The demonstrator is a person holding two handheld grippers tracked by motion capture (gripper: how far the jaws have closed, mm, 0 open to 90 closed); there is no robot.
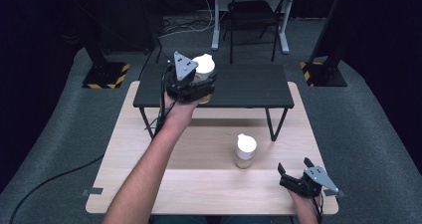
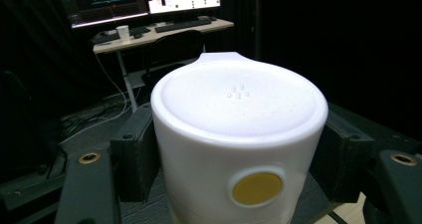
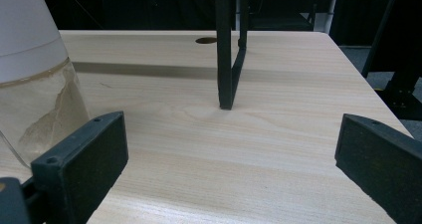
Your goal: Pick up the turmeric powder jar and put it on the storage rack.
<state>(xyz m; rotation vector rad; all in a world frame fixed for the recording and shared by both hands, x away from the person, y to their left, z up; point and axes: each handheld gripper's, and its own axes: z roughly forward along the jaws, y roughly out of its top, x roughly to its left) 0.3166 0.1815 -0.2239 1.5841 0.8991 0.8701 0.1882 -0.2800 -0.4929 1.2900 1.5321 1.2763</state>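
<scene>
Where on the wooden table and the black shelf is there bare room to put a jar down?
The black shelf is bare to the right of the left claw, which grips a white-lidded jar at the shelf's left part. The wooden table is bare left of the second jar. Tighter: the strip between that jar, the shelf leg and the open right claw.

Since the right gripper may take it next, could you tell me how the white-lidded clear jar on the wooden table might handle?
The white-lidded clear jar looks rigid. It stands tall and narrow, so a high push might tip it. Its part-filled powdery contents suggest modest weight.
</scene>
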